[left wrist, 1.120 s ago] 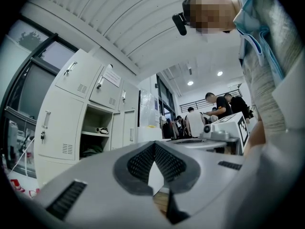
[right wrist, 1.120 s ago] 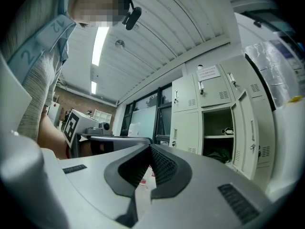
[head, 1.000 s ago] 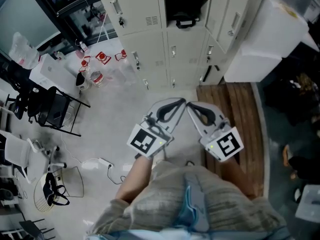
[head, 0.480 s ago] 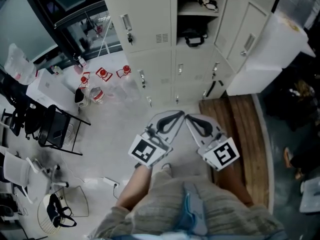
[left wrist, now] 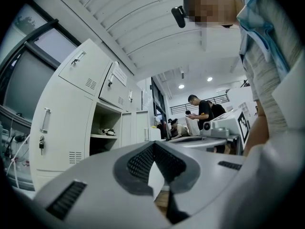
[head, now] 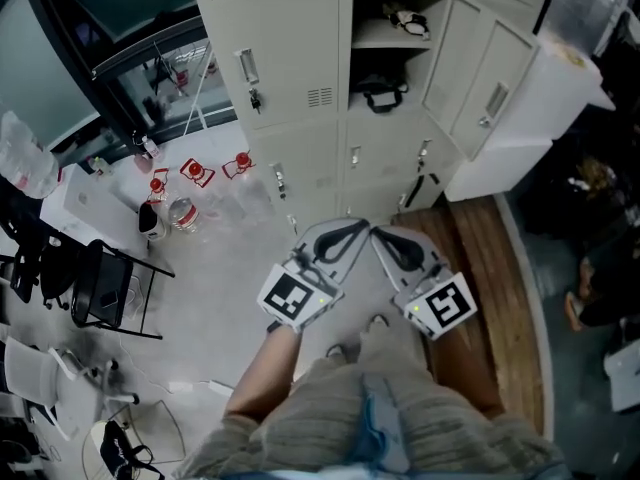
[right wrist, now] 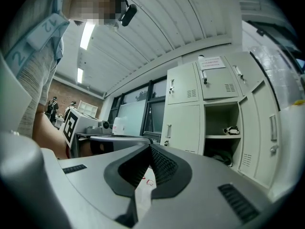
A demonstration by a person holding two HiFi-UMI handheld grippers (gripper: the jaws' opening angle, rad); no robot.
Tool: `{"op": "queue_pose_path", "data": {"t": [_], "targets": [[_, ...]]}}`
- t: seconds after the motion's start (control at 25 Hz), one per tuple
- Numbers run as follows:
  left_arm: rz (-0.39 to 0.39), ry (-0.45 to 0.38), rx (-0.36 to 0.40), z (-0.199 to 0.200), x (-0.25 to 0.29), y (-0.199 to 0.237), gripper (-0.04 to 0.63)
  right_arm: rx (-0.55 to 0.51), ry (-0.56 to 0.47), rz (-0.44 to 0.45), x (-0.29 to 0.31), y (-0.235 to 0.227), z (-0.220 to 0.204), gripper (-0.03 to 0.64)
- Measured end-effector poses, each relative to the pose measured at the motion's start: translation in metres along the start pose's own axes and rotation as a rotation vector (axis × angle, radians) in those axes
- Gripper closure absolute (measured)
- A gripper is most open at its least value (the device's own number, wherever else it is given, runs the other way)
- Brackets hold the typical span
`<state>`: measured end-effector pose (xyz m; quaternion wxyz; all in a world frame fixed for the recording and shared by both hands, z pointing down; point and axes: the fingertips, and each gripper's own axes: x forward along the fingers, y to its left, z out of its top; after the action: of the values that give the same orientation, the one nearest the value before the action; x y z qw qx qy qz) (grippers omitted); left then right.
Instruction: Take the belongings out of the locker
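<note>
- The left gripper (head: 360, 227) has its jaws brought together at the tips. Its own view shows only the bare padded gap between them (left wrist: 153, 146), with nothing held.
- The right gripper (head: 379, 233) is likewise closed and empty in its own view (right wrist: 148, 148).
- Both grippers are held side by side in front of the person's body. Their tips point toward each other and nearly meet.
- The locker (head: 290, 58) stands well apart from both grippers, ahead of them across the pale floor (head: 220, 258).
- One compartment is open, with its door (head: 443, 60) swung to the right.
- Inside it, a small black-and-white item (head: 405, 18) lies on the upper shelf (head: 380, 36).
- A black bag (head: 379, 94) sits in the space beneath that shelf.
- A wooden platform (head: 485, 268) lies on the floor to the right of the grippers.
- Red-capped bottles (head: 192, 172) stand on the floor at the left, near the locker's foot.
- A black chair (head: 108, 288) stands farther left.
</note>
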<state>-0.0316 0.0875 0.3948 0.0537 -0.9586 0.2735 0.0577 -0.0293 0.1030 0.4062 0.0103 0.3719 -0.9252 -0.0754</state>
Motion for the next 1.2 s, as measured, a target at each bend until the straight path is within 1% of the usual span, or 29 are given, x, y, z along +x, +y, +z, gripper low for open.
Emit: {"op": "queue_pose_path", "data": {"t": [0.16, 0.36, 0.52, 0.72, 0.84, 0.96, 1.2], "targets": [[-0.015, -0.005, 0.013, 0.001, 0.024, 0.022, 0.592, -0.002, 0.006, -0.019, 0.016, -0.028, -0.001, 0.615], [-0.021, -0.004, 0.040, -0.004, 0.062, 0.057, 0.592, -0.003, -0.027, -0.023, 0.041, -0.073, -0.003, 0.615], [-0.027, 0.013, 0.027, -0.011, 0.098, 0.085, 0.592, -0.014, -0.032, -0.034, 0.060, -0.115, -0.008, 0.615], [0.005, 0.009, -0.023, -0.018, 0.148, 0.126, 0.592, -0.009, -0.026, -0.062, 0.085, -0.174, -0.016, 0.615], [0.015, 0.008, -0.016, -0.021, 0.178, 0.145, 0.592, 0.006, -0.046, -0.064, 0.096, -0.207, -0.015, 0.615], [0.020, 0.004, -0.011, -0.022, 0.201, 0.160, 0.592, -0.008, -0.046, -0.059, 0.104, -0.233, -0.019, 0.615], [0.062, 0.009, -0.017, -0.025, 0.235, 0.180, 0.592, 0.024, -0.048, -0.070, 0.113, -0.270, -0.020, 0.615]]}}
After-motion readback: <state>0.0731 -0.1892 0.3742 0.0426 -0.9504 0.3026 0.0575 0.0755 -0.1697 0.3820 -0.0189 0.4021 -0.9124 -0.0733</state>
